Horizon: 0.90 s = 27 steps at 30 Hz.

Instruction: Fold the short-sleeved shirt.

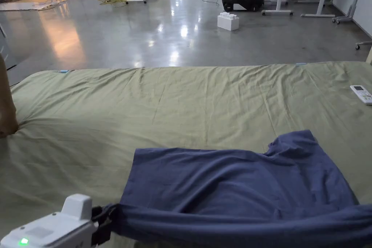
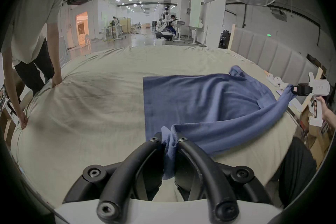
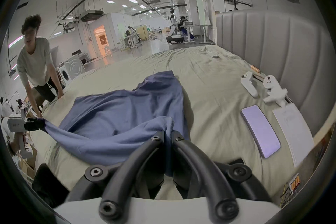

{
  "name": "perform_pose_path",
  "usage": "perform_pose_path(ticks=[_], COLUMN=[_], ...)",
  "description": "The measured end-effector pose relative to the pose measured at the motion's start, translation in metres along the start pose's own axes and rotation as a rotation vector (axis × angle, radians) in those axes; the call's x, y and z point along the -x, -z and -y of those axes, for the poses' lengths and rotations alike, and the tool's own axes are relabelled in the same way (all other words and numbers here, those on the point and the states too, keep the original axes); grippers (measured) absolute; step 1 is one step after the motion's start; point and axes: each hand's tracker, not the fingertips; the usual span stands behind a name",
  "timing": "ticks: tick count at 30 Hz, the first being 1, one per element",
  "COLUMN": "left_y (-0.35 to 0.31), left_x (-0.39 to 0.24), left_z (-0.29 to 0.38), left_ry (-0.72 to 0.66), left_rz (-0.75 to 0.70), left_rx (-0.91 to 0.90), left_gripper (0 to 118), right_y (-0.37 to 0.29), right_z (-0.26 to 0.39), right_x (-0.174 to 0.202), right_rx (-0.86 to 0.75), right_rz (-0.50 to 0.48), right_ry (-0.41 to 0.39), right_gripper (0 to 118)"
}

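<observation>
Two grippers clamp the near edge of a blue short-sleeved shirt (image 1: 232,183), one at each end. Left gripper (image 2: 169,138): both black jaws pressed together on a bunched corner of the fabric, cloth pinched between the tips and hanging down behind them. Right gripper (image 3: 168,134): jaws nearly closed, a fold of the same shirt squeezed between the tips. In the head view the left gripper (image 1: 103,223) sits at the bottom left, white body with a green light, its black tip gripping the shirt's corner.

Shirt lies on a bed (image 1: 181,100) covered by a wrinkled olive-green sheet, at the near right part of the bed. Far portion lies flat on the sheet; near edge is lifted, rolled into a taut band stretched between the two grippers. A sleeve sticks up at the far right corner.

In the left gripper view the right gripper (image 2: 295,89) shows far right, held by a hand (image 2: 327,115).

White remote control (image 1: 362,94) rests on the sheet near the right edge, well apart from the shirt. Phone (image 3: 260,130) lies on the sheet right of the shirt, beside a white sheet of paper (image 3: 292,129). Padded headboard (image 3: 272,49) behind them. Another person (image 3: 36,64) leans on the bed's far left corner, hands on the sheet.
</observation>
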Motion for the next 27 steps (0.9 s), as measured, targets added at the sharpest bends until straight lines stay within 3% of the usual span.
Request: perform_pose_path(ticks=[7,14,15,16,18,21,27], left_y=[0.096,0.151,0.152,0.152,0.150,0.127,0.004], left_x=[0.012,0.020,0.021,0.021,0.026,0.032,0.015], left_z=[-0.054,-0.047,-0.044,-0.041,-0.038,-0.041,-0.072], left_ry=[-0.028,-0.066,-0.068,-0.074,-0.100,-0.132,-0.086], left_rz=[-0.026,-0.007,-0.010,-0.021,-0.040,-0.041,-0.047], left_rx=[0.133,0.239,0.228,0.218,0.217,0.151,-0.158], left_gripper=[10,12,28,50,96,98,98], right_y=[0.110,0.170,0.172,0.174,0.174,0.159,0.056], right_z=[-0.047,-0.028,-0.026,-0.024,-0.021,-0.028,-0.049], right_x=[0.005,-0.004,-0.006,-0.007,-0.013,-0.021,-0.009], right_rx=[0.108,0.222,0.222,0.223,0.213,0.174,-0.086], right_rz=[0.038,0.042,0.035,0.035,0.045,0.079,0.026], right_ry=[-0.014,-0.053,-0.048,-0.042,-0.024,0.022,0.055], right_gripper=[6,6,10,18,49,54,65])
